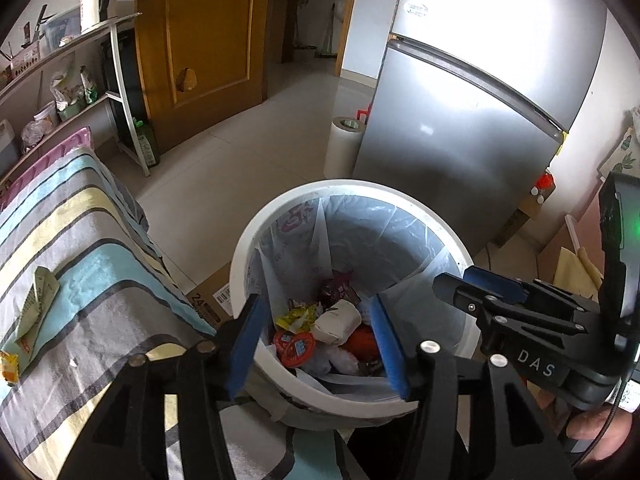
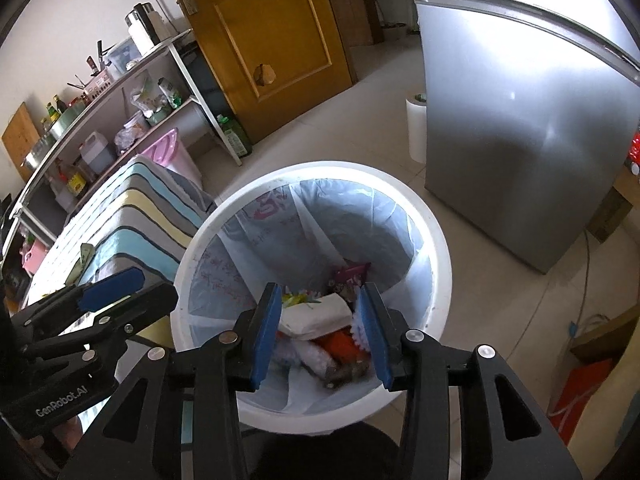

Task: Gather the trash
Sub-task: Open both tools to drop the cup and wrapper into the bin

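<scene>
A white bin [image 1: 240, 256] with a pale plastic liner stands beside the striped table. Both grippers hang over its mouth. Inside lie a yellow wrapper [image 1: 296, 318], a white packet [image 1: 338, 320], a red-lidded cup [image 1: 294, 348] and something orange. My left gripper [image 1: 317, 305] is open and its blue pads hold nothing. My right gripper [image 2: 320, 290] is open too, above the white packet [image 2: 316, 316]. Below it a brownish scrap [image 2: 344, 372] looks blurred. Each gripper shows in the other's view: the right gripper [image 1: 476, 284] and the left gripper [image 2: 120, 288].
The table's striped cloth [image 1: 80, 240] carries a green-white paper packet [image 1: 36, 300] and a yellow wrapper [image 1: 8, 364]. A silver fridge [image 1: 460, 120] and a white roll [image 1: 344, 144] stand behind the bin. A cardboard box [image 1: 212, 296] sits under the table. Bags [image 2: 580, 380] lie on the floor to the right.
</scene>
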Demonstrator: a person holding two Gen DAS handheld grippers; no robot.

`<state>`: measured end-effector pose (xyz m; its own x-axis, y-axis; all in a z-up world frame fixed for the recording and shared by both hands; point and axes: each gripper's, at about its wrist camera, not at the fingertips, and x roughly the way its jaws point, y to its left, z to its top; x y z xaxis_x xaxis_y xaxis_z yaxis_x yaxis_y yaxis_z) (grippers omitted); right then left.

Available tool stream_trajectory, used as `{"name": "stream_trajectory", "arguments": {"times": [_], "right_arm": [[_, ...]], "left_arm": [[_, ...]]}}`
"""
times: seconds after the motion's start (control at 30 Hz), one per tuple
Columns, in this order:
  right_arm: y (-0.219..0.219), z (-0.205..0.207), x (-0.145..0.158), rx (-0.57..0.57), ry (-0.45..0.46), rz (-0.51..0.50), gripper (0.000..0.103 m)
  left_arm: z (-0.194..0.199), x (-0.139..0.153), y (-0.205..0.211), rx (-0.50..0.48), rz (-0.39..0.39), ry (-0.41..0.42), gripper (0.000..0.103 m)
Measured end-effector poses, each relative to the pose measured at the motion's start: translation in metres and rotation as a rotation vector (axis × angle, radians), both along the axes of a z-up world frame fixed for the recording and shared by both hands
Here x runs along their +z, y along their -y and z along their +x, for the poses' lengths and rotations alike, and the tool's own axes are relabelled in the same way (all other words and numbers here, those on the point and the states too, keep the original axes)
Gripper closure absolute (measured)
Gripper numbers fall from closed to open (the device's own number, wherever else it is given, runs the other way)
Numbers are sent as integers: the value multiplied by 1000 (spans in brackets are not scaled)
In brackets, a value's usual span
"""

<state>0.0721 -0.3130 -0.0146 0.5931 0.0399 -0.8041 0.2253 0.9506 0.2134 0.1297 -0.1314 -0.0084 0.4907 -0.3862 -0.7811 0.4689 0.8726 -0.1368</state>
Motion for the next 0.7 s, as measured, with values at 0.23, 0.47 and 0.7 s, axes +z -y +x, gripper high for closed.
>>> {"name": "stream_trajectory", "arguments": {"times": [0.23, 0.47, 0.7], "right_arm": [[-4, -8, 10, -7, 32, 6, 60], [-17, -12, 19, 6, 60, 6, 60], [-37, -13, 29, 45, 91, 4, 60]], "left_arm": [[-6, 10, -15, 32, 2, 34, 40], [-13, 20, -36, 72, -8, 64, 38], [-21, 27, -65, 128, -12, 92, 37]]}}
